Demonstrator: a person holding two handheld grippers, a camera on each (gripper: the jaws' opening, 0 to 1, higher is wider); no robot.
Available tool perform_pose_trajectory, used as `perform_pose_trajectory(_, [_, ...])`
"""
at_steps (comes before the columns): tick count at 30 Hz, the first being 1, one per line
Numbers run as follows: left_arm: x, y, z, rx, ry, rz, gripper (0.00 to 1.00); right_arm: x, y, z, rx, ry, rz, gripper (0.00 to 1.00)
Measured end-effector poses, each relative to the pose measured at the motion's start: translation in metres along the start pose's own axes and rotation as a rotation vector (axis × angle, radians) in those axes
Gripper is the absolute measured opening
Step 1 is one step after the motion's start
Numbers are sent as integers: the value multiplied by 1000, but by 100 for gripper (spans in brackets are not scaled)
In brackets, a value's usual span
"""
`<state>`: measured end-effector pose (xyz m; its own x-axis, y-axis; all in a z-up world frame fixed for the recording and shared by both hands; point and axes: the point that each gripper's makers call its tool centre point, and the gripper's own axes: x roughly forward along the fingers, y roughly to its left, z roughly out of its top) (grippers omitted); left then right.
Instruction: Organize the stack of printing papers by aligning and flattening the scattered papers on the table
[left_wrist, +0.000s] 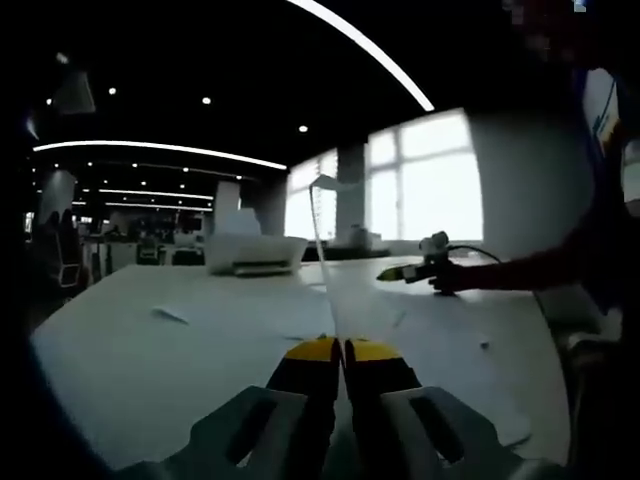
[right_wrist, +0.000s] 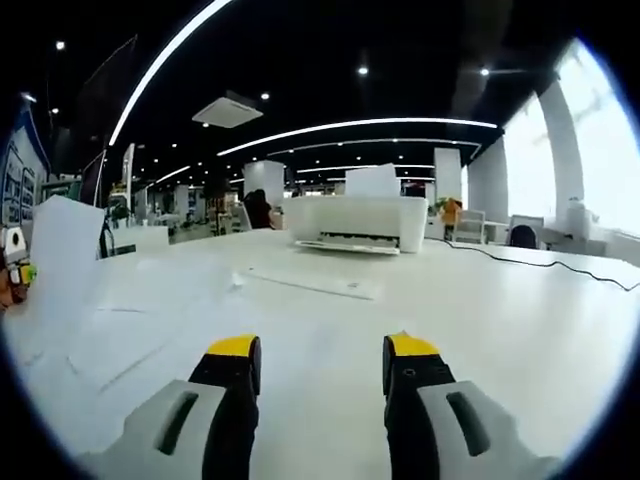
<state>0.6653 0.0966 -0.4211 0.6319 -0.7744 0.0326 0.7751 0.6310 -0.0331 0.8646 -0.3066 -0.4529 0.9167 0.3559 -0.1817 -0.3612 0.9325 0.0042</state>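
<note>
Room: Open office with a dark ceiling, light strips and bright windows; I am working over a long white table (right_wrist: 520, 330), and I take the white printer (right_wrist: 357, 224) at its far side as my landmark.

Held sheet: I have the left gripper (left_wrist: 344, 352) pinched on the lower edge of one paper sheet (left_wrist: 335, 270), which stands nearly upright and edge-on to me, its top rising in front of the printer (left_wrist: 255, 253). I judge it is lifted clear so it can be carried over and squared onto the rest.

Scattered papers: More loose papers (right_wrist: 120, 340) lie flat on the table, on my side of the printer and to its left in the right gripper view. One long sheet (right_wrist: 315, 282) sits just before the printer.

Right gripper: My right gripper (right_wrist: 322, 350) has its jaws wide apart with nothing between them, low over bare table on my side of the printer. I judge it is ready to press or nudge the stack.

Views compared: The left gripper view gives me the pinch itself and the right gripper (left_wrist: 405, 272) out to the side; the right gripper view gives me the sheet's (right_wrist: 62, 255) broad white face at far left.
</note>
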Motion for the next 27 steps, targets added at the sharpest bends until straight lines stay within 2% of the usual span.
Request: perform_pose_trajectory(27, [-2, -1, 2, 4, -10, 4, 7, 38, -4, -8, -13, 74, -4, 41])
